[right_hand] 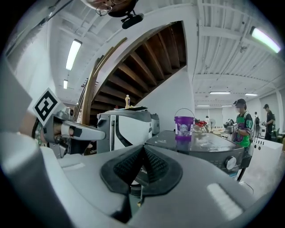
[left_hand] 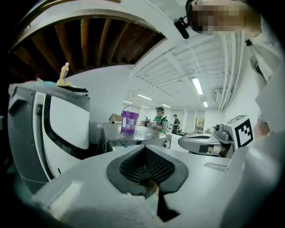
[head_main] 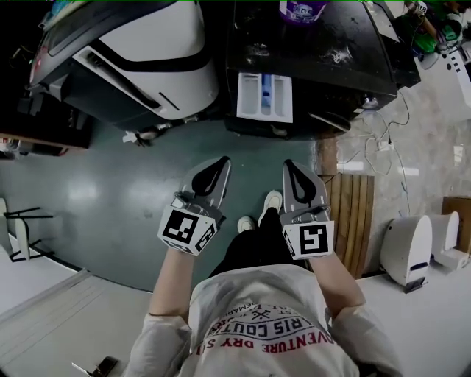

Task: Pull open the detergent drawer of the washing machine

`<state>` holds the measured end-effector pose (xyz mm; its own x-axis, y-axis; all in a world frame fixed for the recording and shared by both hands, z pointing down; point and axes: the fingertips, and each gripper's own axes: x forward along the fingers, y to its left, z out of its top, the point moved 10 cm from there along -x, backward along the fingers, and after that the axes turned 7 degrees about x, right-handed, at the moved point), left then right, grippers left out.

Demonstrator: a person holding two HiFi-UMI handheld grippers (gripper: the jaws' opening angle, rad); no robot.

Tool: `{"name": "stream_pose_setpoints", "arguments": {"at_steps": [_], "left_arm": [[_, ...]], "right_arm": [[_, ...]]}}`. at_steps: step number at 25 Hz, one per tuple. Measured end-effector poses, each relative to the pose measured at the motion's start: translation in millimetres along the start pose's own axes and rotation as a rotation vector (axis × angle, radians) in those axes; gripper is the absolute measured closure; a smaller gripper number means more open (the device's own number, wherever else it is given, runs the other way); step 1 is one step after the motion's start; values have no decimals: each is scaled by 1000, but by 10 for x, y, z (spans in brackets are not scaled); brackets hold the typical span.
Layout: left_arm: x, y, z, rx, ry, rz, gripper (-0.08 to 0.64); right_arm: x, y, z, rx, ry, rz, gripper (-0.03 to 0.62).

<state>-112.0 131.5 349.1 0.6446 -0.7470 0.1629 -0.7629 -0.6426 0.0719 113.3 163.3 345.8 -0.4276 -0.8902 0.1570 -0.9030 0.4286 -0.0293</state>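
Head view: shows detergent drawer point(head_main: 265, 97) already out of dark washing machine point(head_main: 346, 59), compartments exposed; looks done. Left hand-held gripper point(head_main: 218, 166) and right hand-held gripper point(head_main: 291, 169) closed, empty, well back over floor point(head_main: 110, 199). Best: stay clear; if more travel is needed, pull straight by front lip. Counts: one drawer, two grippers, two machines including white machine point(head_main: 147, 59).

Left gripper view: jaws together, nothing between. One purple bucket point(left_hand: 129, 121) on dark machine top.

Right gripper view: jaws together, nothing held. Same single bucket.

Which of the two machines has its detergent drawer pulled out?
The dark washing machine on the right, under the purple bucket: its white drawer juts out. The white machine shows none.
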Motion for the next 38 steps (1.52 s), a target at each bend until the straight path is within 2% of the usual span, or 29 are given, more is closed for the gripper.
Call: {"name": "stream_pose_setpoints", "arguments": {"at_steps": [4, 10, 18, 25, 31, 38], "left_arm": [[-91, -85, 342, 134, -17, 12, 558], [-189, -190, 646, 190, -78, 0, 558], [-210, -185, 904, 182, -106, -16, 558], [-168, -128, 941, 166, -97, 0, 558], [-143, -92, 982, 86, -136, 9, 558], [-144, -122, 986, 125, -116, 27, 558]], "right_arm": [[-23, 101, 243, 22, -34, 55, 597], [-111, 153, 562, -18, -70, 91, 597], [-160, 68, 789, -36, -86, 65, 597], [-101, -7, 859, -40, -90, 45, 597], [-76, -88, 886, -24, -106, 38, 597], [-69, -139, 855, -58, -95, 61, 597]]}}
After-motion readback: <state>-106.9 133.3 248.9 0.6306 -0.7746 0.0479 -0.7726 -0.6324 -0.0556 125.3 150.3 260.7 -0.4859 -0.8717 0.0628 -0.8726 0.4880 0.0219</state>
